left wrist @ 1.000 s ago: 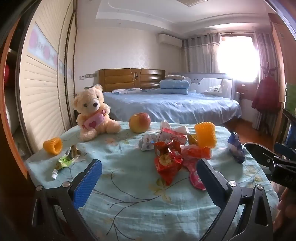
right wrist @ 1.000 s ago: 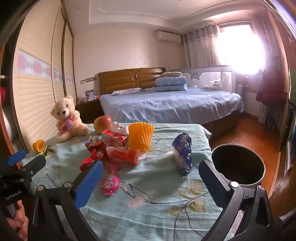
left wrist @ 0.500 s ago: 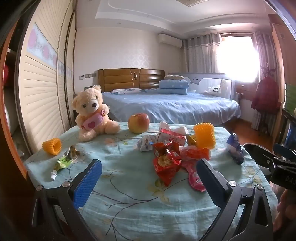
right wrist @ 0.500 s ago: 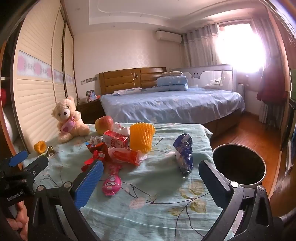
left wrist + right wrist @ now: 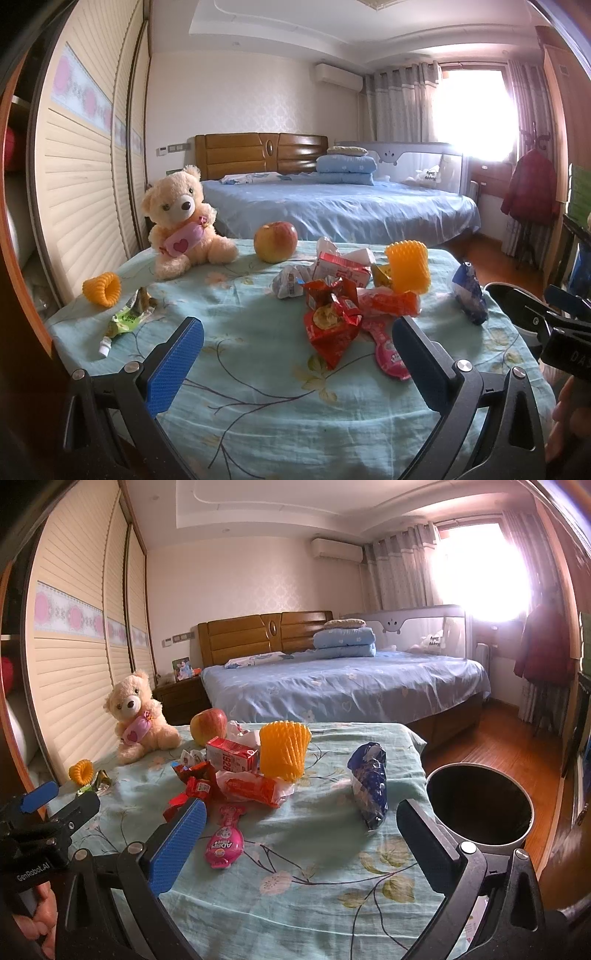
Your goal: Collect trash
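Trash lies on a table with a light blue floral cloth (image 5: 258,398): red snack wrappers (image 5: 330,325), a red carton (image 5: 231,758), a pink pouch (image 5: 225,843), a blue bag (image 5: 369,788), a crumpled white wrapper (image 5: 290,282), orange foam nets (image 5: 282,753) (image 5: 101,288) and a green pouch (image 5: 125,319). A dark round bin (image 5: 480,806) stands off the table's right edge. My left gripper (image 5: 295,354) is open and empty above the near cloth, short of the red wrappers. My right gripper (image 5: 303,834) is open and empty, near the pink pouch and blue bag.
A teddy bear (image 5: 183,223) and an apple (image 5: 275,242) sit at the table's far side. A bed (image 5: 351,686) lies beyond. A slatted wardrobe (image 5: 77,173) runs along the left. Wooden floor (image 5: 506,746) shows at the right.
Both grippers have drifted slightly closer to the table; the objects have not moved and both stay open.
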Demonstrator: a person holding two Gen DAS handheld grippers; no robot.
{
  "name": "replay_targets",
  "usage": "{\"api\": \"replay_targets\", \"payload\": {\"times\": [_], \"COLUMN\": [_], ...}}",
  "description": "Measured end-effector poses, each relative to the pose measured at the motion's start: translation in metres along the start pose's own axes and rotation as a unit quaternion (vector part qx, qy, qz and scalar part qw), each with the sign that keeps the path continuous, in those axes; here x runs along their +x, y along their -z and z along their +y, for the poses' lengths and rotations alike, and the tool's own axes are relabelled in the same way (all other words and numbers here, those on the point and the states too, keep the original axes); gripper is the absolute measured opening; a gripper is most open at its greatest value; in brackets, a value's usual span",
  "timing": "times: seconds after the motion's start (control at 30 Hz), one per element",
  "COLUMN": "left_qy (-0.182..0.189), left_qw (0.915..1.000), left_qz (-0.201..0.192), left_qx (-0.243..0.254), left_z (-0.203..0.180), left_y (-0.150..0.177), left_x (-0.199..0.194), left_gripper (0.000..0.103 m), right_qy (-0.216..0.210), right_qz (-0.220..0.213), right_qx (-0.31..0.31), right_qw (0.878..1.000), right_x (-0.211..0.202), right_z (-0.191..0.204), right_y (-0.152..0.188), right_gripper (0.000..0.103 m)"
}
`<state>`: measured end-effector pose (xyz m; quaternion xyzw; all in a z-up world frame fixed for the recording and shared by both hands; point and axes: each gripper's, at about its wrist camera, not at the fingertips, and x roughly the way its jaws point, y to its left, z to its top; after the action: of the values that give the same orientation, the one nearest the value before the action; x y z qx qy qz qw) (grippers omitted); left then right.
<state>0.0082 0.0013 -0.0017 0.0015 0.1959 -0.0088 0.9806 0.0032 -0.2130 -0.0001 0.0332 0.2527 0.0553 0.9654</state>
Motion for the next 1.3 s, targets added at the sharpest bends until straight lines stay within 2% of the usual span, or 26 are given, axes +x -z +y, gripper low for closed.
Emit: {"api": "replay_targets", "payload": {"times": [1.3], "left_qy": [0.005], "left_qw": [0.9998], "left_qz": [0.021], "left_qx": [0.006], "left_z": [-0.001], "left_y": [0.001], "left_x": [0.011], "left_gripper": [0.102], "right_qy": [-0.002], "right_qz": [0.019], "right_qx": [0.008], "right_qw": [1.000], "right_x": [0.012], "right_z": [-0.003], "right_y": [0.009], "right_gripper": [0.103]}}
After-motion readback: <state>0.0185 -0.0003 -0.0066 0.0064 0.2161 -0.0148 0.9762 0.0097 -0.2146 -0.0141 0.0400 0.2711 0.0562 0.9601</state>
